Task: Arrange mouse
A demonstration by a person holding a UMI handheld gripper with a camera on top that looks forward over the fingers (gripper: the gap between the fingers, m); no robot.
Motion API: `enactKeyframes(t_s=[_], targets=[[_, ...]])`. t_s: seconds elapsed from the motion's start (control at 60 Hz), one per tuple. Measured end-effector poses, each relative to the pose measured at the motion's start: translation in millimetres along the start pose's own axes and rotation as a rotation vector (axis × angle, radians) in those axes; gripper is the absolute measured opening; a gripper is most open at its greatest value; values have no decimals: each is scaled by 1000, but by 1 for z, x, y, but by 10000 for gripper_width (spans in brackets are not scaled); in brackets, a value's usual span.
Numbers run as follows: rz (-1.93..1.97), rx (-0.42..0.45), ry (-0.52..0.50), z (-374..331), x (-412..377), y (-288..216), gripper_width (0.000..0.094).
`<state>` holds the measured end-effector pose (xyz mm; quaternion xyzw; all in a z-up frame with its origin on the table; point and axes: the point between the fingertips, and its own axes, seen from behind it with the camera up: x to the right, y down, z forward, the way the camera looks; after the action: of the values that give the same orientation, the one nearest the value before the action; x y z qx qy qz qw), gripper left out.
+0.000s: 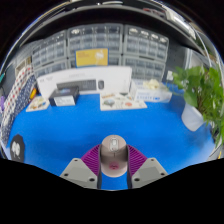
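Gripper view over a blue table (70,135), read from left to right with the mouse as landmark. Far left of the mouse and well beyond it, a tray (38,103) of small items sits near a white counter (85,80) that runs along the table's back edge. On the counter stands a dark device (66,96). Behind it rise grey shelves of bins (95,45). At centre, the mouse (114,150), grey with a pink underside, sits between the purple pads of the gripper (114,170); the fingers are narrowly parted and both appear to press on its sides. Beyond the mouse and to its right lies a flat tray (150,100). Farthest right stands a green plant (205,90).
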<state>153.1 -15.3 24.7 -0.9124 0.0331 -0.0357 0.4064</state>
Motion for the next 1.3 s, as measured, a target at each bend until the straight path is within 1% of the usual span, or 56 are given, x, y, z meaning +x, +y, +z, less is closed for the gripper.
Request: enactKeyframes(t_s=[0.117, 0.267, 0.367, 0.45, 0.567, 0.7, 0.867, 0.967, 1.033, 1.05, 1.067, 1.15, 1.2, 1.217, 1.233, 1.3], targets=[[12, 127, -5, -48, -51, -70, 340], [-11, 277, -40, -118, -148, -144, 343], [-41, 338, -80, -156, -221, -169, 342], [-71, 356, -123, -170, -283, -171, 342], [-105, 305, -189, -160, -364, -140, 340], [-127, 184, -229, -127, -424, -73, 338], [-155, 38, -222, -80, -449, 17, 337], [-159, -22, -198, -59, -448, 55, 338], [-147, -60, -205, -51, -451, 77, 343], [-145, -60, -206, -52, -450, 77, 342], [-147, -40, -207, -51, -450, 76, 342], [-165, -32, -200, -51, -450, 78, 344], [-146, -35, -197, -50, -450, 77, 367], [-141, -35, -194, -49, -450, 77, 408], [-139, -37, -191, -49, -450, 76, 400], [-137, -46, -180, -49, -450, 76, 451]])
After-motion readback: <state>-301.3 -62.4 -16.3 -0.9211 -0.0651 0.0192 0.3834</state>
